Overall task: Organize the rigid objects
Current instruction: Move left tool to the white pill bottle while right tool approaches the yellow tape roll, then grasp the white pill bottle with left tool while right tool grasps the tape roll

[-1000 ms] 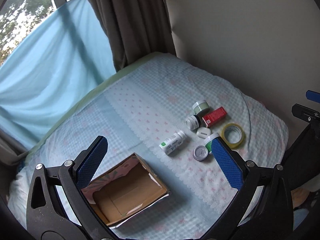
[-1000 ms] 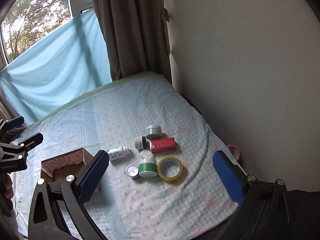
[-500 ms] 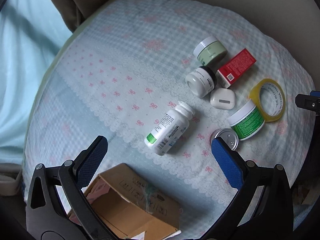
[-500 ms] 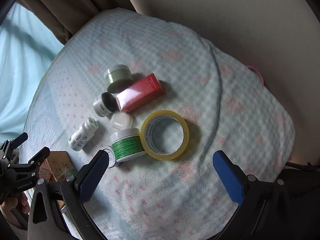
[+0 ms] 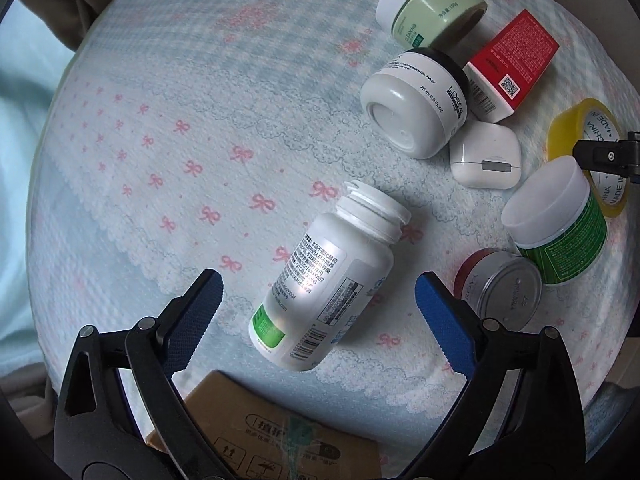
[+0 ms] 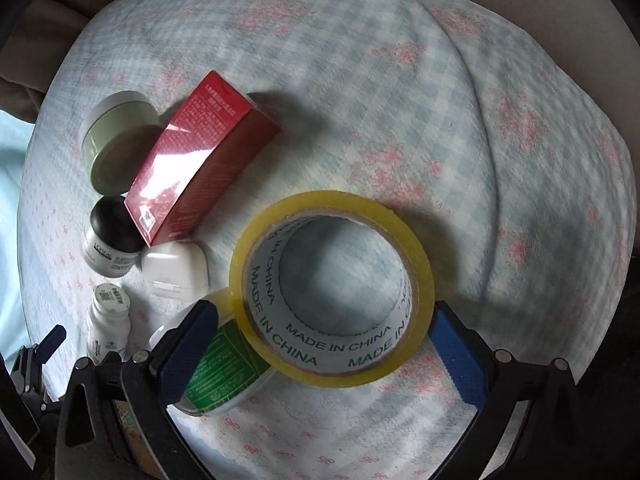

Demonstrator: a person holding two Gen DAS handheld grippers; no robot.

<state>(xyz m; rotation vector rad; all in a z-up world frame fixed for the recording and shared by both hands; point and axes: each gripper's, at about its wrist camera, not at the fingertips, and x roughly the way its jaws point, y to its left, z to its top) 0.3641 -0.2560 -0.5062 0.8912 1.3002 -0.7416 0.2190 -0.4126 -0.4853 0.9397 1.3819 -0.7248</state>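
Note:
My left gripper [image 5: 318,312] is open, its blue pads on either side of a white pill bottle [image 5: 324,284] that lies on its side on the cloth. My right gripper [image 6: 326,340] is open, its pads flanking a yellow tape roll [image 6: 332,284] lying flat. The left pad overlaps a green-labelled jar [image 6: 220,372]. Around them lie a red box [image 6: 200,156], a pale green jar [image 6: 116,144], a white L'Oreal jar [image 5: 416,104], a white earbud case [image 5: 486,156] and a small metal-lidded tin [image 5: 502,288].
A cardboard box [image 5: 280,432] sits just below the left gripper. The blue-and-pink patterned cloth [image 6: 400,100] covers the surface up to a beige wall at the far edge. A light blue curtain [image 5: 24,120] hangs at the left.
Both grippers have dropped much closer to the cloth. The left one now straddles the pill bottle and the right one the tape roll. Nothing has been picked up.

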